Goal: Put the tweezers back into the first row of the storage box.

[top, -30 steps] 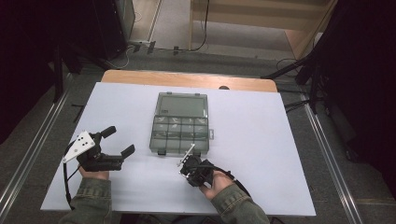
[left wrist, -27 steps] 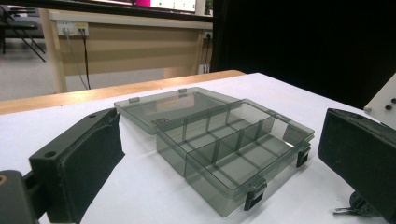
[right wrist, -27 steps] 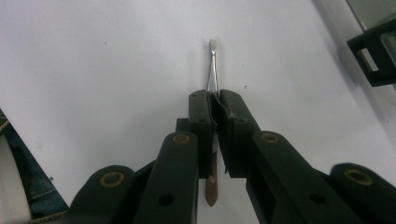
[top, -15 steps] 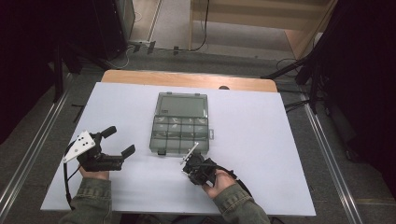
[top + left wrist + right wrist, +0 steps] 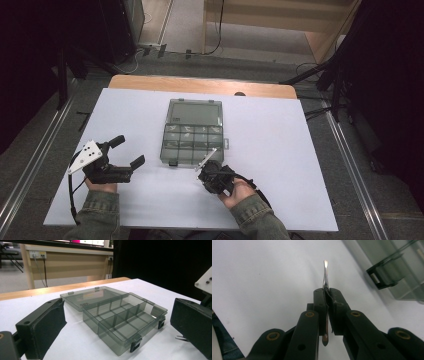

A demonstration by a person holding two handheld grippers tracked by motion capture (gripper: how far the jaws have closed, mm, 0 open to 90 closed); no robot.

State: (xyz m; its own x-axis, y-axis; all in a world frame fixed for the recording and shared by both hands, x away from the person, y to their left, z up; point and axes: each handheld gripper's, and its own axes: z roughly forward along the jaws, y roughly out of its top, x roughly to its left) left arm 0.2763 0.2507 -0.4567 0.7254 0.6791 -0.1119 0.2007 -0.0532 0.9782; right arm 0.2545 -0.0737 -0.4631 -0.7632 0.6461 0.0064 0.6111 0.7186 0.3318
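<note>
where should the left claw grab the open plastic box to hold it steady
Grip the box by its near-left corner wall, coming in from the left along the table. The lid lies flat behind, the latches stick out in front, and the left claw already stands open on that side.

Tweezers' (image 5: 325,277) middle hidden between the claw's pads.

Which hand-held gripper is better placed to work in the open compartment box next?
Probably the right hand-held gripper: its jaws are shut on tweezers whose tip points toward the box. The left hand-held gripper sits open, empty and farther off.
</note>
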